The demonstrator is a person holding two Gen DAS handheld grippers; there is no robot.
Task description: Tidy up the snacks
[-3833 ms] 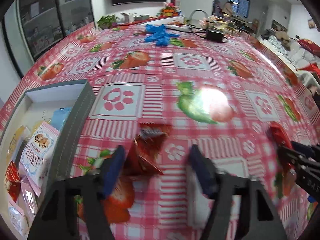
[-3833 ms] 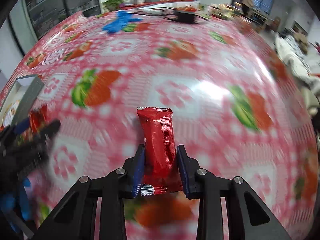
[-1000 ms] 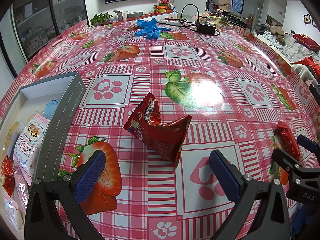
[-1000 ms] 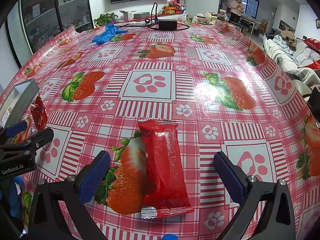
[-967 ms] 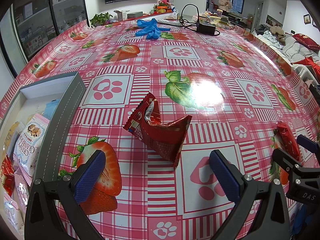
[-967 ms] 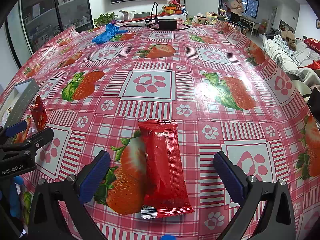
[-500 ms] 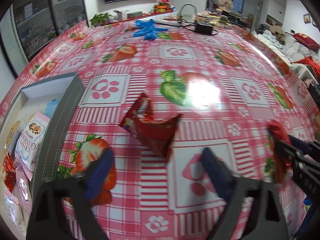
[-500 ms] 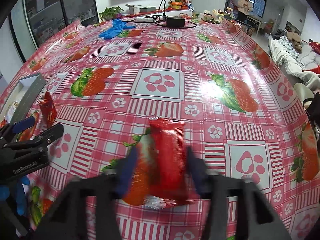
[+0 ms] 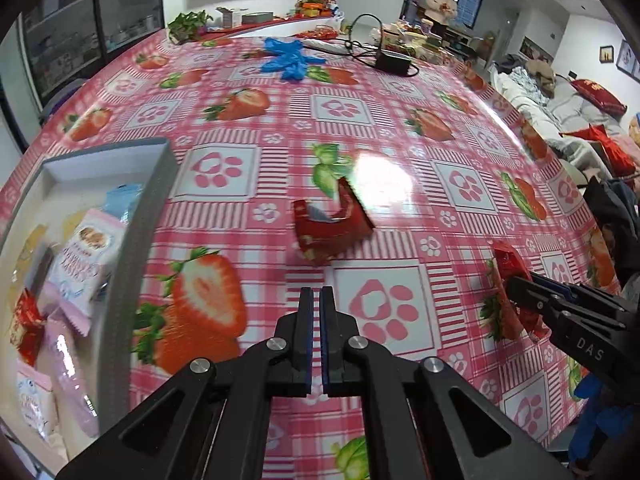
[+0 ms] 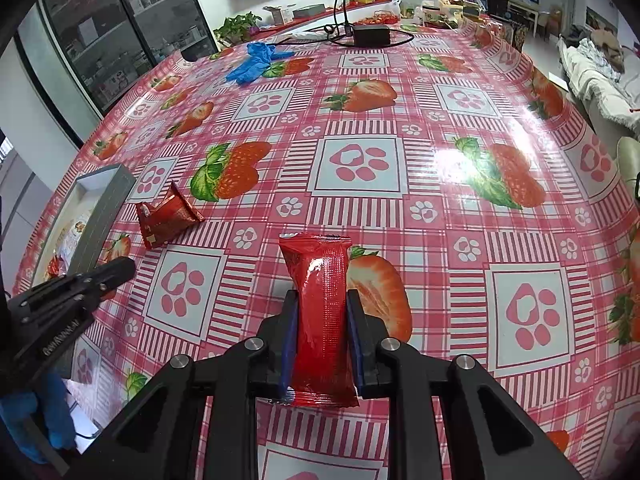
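My right gripper (image 10: 322,312) is shut on a long red snack bar (image 10: 320,304) and holds it above the strawberry tablecloth; it also shows in the left wrist view (image 9: 506,296). My left gripper (image 9: 316,304) is shut and empty, hovering short of a crumpled red snack packet (image 9: 328,226) that lies on the cloth; the packet also shows in the right wrist view (image 10: 166,218). A grey box (image 9: 136,232) with several snack packs inside stands at the left.
Blue gloves (image 9: 290,58) and a black power adapter with cable (image 9: 394,60) lie at the far end of the table. A sofa with cushions (image 9: 580,108) stands to the right. Cabinets line the left wall.
Both grippers have closed from wide open. The right one has gripped the red snack bar and lifted it. The left one shut on nothing, and the crumpled packet now lies farther ahead.
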